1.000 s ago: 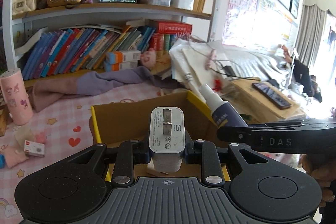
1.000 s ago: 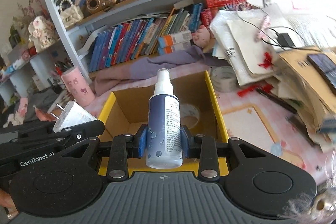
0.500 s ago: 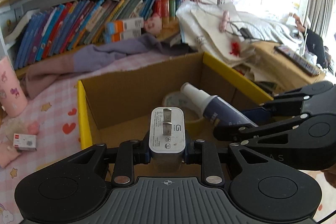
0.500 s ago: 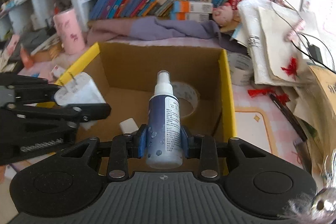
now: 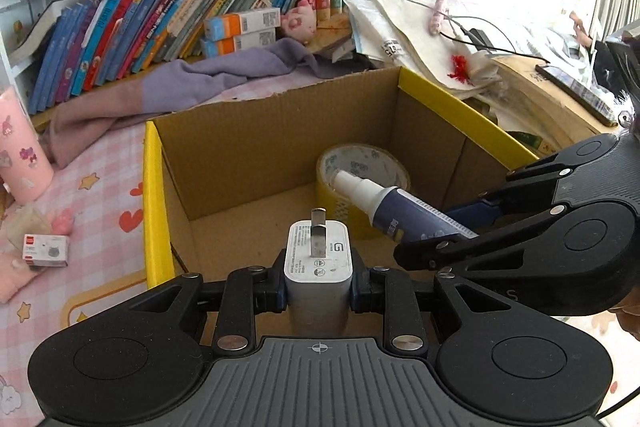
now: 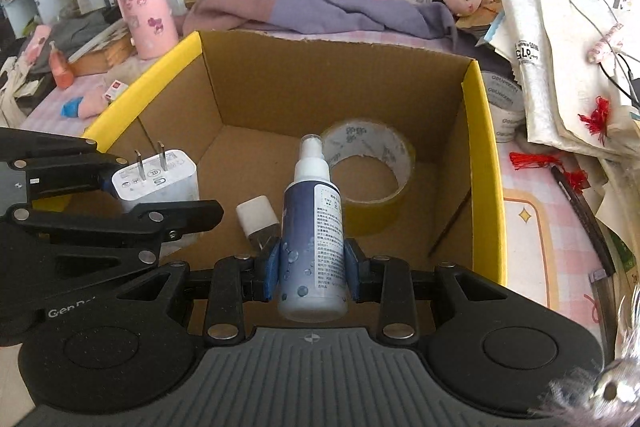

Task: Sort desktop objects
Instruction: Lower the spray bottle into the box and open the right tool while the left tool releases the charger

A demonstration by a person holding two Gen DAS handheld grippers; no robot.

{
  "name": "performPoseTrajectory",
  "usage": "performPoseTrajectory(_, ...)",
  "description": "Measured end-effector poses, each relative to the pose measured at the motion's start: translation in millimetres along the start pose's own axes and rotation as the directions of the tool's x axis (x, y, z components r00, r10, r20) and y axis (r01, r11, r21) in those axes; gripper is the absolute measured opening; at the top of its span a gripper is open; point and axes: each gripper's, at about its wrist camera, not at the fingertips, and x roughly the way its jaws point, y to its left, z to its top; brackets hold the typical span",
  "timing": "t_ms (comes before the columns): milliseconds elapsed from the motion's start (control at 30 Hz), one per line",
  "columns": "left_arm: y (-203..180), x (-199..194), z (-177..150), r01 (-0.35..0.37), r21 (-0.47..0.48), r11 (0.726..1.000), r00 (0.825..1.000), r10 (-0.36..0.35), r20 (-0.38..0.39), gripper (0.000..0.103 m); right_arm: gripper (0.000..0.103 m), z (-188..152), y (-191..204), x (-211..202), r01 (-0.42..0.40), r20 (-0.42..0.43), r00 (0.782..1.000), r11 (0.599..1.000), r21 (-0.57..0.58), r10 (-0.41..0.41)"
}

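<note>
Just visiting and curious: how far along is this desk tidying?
Partly done. A tape roll and a small white item already lie in the box. In hand: the left gripper holds a charger and the right gripper a spray bottle, both over the box, not yet released. Left outside: a pink cup and a small carton.
</note>
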Motion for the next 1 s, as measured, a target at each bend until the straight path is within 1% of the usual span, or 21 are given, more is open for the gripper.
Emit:
performPoseTrajectory(67,0,0,1,-0.001,0.001,1.000,1.000,0.001,0.002,0.026,0.030,1,0,1,0.001,-0.004,1.000,1.000,0.000,-0.001)
performPoseTrajectory(167,1,-7,2,-0.011,-0.001,1.000,1.000,0.011,0.029,0.034,0.030,0,1,1,0.000,0.004,1.000,1.000,0.008,-0.001)
performPoseTrajectory(200,2,-12,3,-0.011,-0.005,1.000,0.999,0.011,0.038,0.040,0.030,0,1,0,-0.002,0.009,1.000,1.000,0.013,0.001)
performPoseTrajectory(233,3,-17,4,-0.017,-0.013,1.000,0.998,0.018,0.053,0.053,0.030,-1,0,-3,-0.001,0.016,1.000,1.000,0.018,0.000)
performPoseTrajectory(267,4,-24,4,-0.028,-0.023,0.999,0.997,0.030,0.076,0.060,0.031,-2,0,-6,0.005,0.028,1.000,1.000,0.023,-0.006)
performPoseTrajectory(300,5,-31,3,-0.036,-0.036,0.999,0.994,0.040,0.103,0.069,0.031,-2,1,-10,0.017,0.047,0.999,0.999,0.030,-0.018)
performPoseTrajectory(333,7,-37,3,-0.035,-0.046,0.998,0.992,0.041,0.123,0.072,0.034,-3,1,-17,0.025,0.070,0.997,0.999,0.038,-0.028)
performPoseTrajectory(433,8,-52,3,-0.048,-0.061,0.997,0.986,0.058,0.159,0.074,0.039,-6,1,-34,0.036,0.135,0.990,0.998,0.060,-0.044)
performPoseTrajectory(500,7,-63,2,-0.072,-0.061,0.996,0.980,0.082,0.182,0.076,0.040,-8,1,-44,0.046,0.170,0.984,0.996,0.074,-0.058)
performPoseTrajectory(533,7,-69,0,-0.079,-0.063,0.995,0.977,0.089,0.194,0.079,0.041,-9,1,-50,0.050,0.185,0.981,0.995,0.084,-0.064)
performPoseTrajectory(633,7,-84,-5,-0.088,-0.074,0.993,0.970,0.102,0.219,0.082,0.043,-14,-1,-66,0.059,0.221,0.972,0.991,0.120,-0.084)
performPoseTrajectory(800,8,-104,-19,-0.097,-0.081,0.992,0.965,0.114,0.236,0.082,0.044,-26,3,-87,0.084,0.262,0.957,0.983,0.161,-0.125)
performPoseTrajectory(1000,11,-120,-42,-0.078,-0.056,0.995,0.970,0.089,0.226,0.083,0.044,-45,21,-103,0.133,0.271,0.946,0.975,0.181,-0.179)
